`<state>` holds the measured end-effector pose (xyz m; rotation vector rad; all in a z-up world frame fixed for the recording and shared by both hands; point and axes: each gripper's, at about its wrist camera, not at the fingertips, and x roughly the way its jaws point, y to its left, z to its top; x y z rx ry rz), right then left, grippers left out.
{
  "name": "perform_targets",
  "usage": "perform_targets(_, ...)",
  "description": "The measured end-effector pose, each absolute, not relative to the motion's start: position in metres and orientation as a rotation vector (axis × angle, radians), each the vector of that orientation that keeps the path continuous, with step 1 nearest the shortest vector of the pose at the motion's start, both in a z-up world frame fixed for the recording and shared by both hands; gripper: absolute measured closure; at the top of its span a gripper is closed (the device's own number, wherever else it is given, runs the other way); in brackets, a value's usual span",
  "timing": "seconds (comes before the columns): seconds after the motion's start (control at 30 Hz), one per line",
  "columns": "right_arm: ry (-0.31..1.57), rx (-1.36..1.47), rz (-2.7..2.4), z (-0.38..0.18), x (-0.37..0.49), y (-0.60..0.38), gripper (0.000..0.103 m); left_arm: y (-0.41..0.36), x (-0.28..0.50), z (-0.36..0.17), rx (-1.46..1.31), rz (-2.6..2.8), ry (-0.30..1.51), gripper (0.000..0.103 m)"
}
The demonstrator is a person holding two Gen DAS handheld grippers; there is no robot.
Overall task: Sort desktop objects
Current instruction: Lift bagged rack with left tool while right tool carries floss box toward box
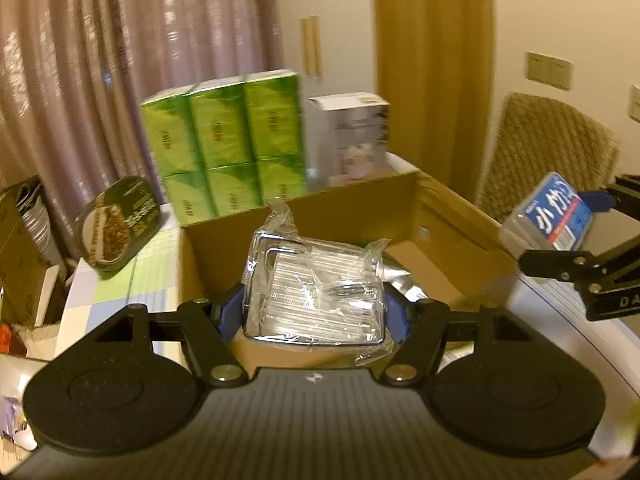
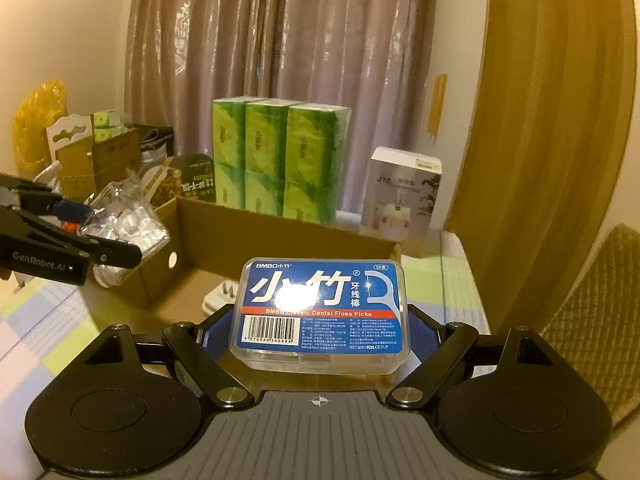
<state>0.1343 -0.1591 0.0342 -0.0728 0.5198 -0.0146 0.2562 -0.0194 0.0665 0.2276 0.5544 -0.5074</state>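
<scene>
We carry two items above the open cardboard box [image 2: 224, 236]. Our left gripper [image 1: 314, 312] pinches a cellophane-wrapped clear pack [image 1: 316, 292]; our right gripper [image 2: 320, 336] clamps the dental floss picks case [image 2: 322, 314] across its width. Inside the box a white plug [image 2: 220, 296] and something silvery [image 1: 404, 284] already lie. We judge sorting partly done: both held items are not yet dropped in.

Glossy crinkled plastic wrap [image 1: 316, 292], clear hard-plastic floss box [image 2: 322, 314], matt brown cardboard box [image 1: 340, 208].
</scene>
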Motion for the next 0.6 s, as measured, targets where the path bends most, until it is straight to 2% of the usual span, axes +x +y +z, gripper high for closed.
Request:
perform_targets(0.33,0.551,-0.008,0.046,0.028,0.195,-0.163,0.019,-0.008,0.297,0.049,0.172,-0.449,0.609,0.038)
perform_targets(0.6,0.605,-0.006,0.075,0.014,0.208,-0.16,0.019,-0.012,0.307,0.035,0.171,-0.443,0.64,0.038)
